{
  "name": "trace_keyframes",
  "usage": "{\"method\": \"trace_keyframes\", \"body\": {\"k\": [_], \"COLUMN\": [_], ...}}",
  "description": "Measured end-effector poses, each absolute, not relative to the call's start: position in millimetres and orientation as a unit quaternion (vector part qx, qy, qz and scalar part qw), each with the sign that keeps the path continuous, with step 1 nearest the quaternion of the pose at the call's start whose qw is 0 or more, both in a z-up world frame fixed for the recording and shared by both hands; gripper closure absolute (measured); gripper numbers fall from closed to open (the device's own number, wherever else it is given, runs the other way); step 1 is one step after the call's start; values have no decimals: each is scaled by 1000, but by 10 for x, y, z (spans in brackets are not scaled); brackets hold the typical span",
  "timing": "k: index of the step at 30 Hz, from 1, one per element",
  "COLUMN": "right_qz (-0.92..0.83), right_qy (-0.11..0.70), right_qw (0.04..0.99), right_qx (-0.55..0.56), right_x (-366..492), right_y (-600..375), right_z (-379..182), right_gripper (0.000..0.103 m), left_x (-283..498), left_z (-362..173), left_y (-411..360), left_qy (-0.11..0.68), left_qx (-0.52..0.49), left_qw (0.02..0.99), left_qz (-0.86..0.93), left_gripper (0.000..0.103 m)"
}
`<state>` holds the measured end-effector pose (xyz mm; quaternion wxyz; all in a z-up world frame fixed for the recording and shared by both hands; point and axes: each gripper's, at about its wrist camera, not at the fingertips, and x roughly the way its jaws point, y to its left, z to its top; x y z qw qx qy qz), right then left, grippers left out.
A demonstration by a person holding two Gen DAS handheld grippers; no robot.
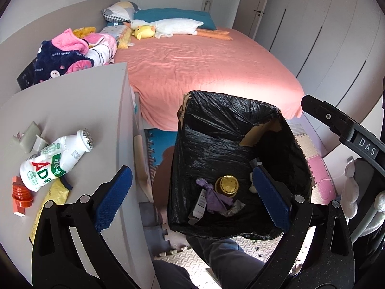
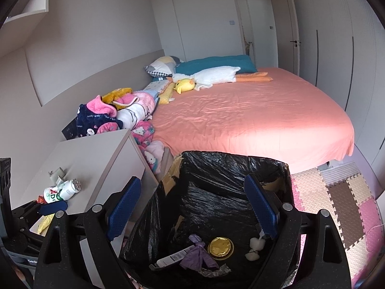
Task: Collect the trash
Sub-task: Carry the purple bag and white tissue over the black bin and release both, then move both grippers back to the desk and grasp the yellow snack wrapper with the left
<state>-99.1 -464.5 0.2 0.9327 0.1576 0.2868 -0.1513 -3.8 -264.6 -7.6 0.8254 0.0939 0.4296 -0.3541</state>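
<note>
step: between pickups, I'd say. Both tools sit over the bin, nothing carried.
left gripper (image 1: 192, 197): jaws spread wide, empty; lower centre of left wrist view, straddling the nightstand edge and bin.
right gripper (image 2: 192, 207): jaws apart, empty; lower centre of right wrist view, over the bin mouth.
bin (image 1: 284, 130): cardboard box lined with a black bag, centre-right, on the floor between nightstand and bed. Holds a gold lid (image 1: 227, 185), purple wrapper (image 1: 216, 196), white barcoded packet (image 2: 172, 257), small white bits (image 2: 255, 246).
next target: white AD drink bottle (image 1: 51, 160), lower left of left wrist view, lying on its side on the nightstand (image 1: 96, 101).
bottle axis: long axis diagonal, foil-capped neck toward upper right, base toward lower left.
nearby: stack of orange caps (image 1: 21, 192) touching the base; yellow packet (image 1: 56, 190) just beside; charger plug (image 1: 28, 134) near, above.
next move: likely left tool swings left, closes across the bottle body, square to its axis; round body may roll.
</note>
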Motion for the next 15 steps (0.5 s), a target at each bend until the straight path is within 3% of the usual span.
{"method": "trace_keyframes", "body": {"k": [15], "right_qz": [-69], "right_qy": [311], "right_qw": [939], "right_qx": [132], "right_x": [-634], "right_y": [-4000], "right_z": [-72], "right_gripper": [16], "left_x": [128], "left_z": [-112], "left_y": [-1935], "left_qy": [433], "left_qx": [66], "left_qw": [850], "left_qz": [-293], "left_gripper": [6]}}
